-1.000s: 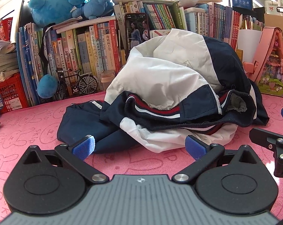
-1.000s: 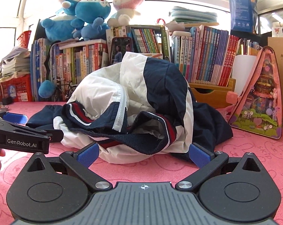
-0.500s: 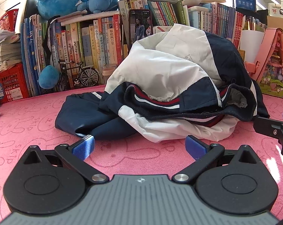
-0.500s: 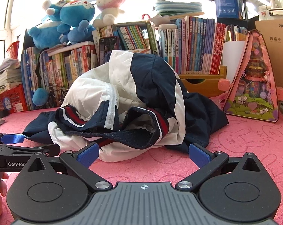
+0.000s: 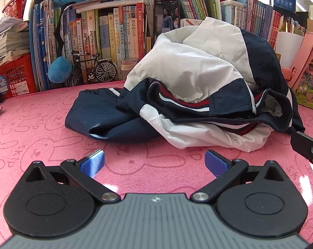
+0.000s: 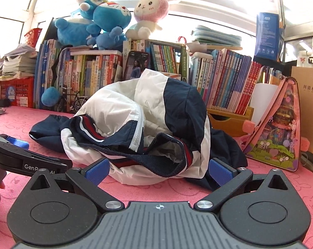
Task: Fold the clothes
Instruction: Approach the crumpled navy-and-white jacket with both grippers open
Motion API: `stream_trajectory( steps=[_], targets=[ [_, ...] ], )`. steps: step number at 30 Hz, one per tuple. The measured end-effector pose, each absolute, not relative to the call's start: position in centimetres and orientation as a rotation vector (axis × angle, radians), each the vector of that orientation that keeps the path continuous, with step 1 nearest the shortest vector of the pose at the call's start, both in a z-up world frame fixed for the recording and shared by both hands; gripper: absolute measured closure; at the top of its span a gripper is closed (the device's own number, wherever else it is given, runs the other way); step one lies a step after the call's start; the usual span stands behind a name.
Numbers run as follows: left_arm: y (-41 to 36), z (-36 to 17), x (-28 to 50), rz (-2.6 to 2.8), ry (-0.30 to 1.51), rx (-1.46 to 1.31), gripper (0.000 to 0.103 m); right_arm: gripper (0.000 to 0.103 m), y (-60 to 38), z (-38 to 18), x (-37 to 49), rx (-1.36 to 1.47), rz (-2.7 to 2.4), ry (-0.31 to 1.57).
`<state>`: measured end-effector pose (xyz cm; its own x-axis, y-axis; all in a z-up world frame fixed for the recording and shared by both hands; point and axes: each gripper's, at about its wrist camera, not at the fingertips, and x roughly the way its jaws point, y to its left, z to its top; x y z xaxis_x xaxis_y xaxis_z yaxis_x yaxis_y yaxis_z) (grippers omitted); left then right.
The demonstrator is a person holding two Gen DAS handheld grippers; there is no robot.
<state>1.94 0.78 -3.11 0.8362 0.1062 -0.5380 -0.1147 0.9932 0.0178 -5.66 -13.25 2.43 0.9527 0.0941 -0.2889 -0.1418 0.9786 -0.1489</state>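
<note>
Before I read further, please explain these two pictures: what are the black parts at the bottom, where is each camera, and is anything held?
A person holds two hand tools, each a gripper with two blue-padded fingers and a camera looking forward along them. One picture comes from the left gripper, the other from the right gripper. Both are open and hold nothing. On the pink mat lies a crumpled navy and white jacket, not yet folded. Behind it stand books and plush toys.
</note>
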Motion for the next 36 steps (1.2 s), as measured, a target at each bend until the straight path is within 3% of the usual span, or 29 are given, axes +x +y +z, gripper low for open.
stream_trajectory(
  steps=[5,12,20,30,36],
  targets=[
    [0.7,-2.9,1.8,0.114,0.550,-0.012,0.000,0.000,-11.8,1.9,-5.1,-0.240,0.078,0.378],
    [0.8,-3.0,1.9,0.110,0.552,-0.012,0.000,0.000,-15.3,2.1,-8.7,-0.077,0.085,0.120],
    [0.9,-3.0,2.0,0.106,0.564,-0.016,0.000,0.000,-20.0,5.1,-5.7,0.109,0.151,0.270],
    [1.0,-3.1,1.9,0.102,0.560,-0.030,0.000,0.000,-22.0,8.5,-6.9,0.120,0.214,0.301],
    [1.1,-3.0,1.9,0.101,0.559,-0.034,0.000,0.000,-20.9,6.2,-5.0,0.077,0.196,0.363]
  ],
)
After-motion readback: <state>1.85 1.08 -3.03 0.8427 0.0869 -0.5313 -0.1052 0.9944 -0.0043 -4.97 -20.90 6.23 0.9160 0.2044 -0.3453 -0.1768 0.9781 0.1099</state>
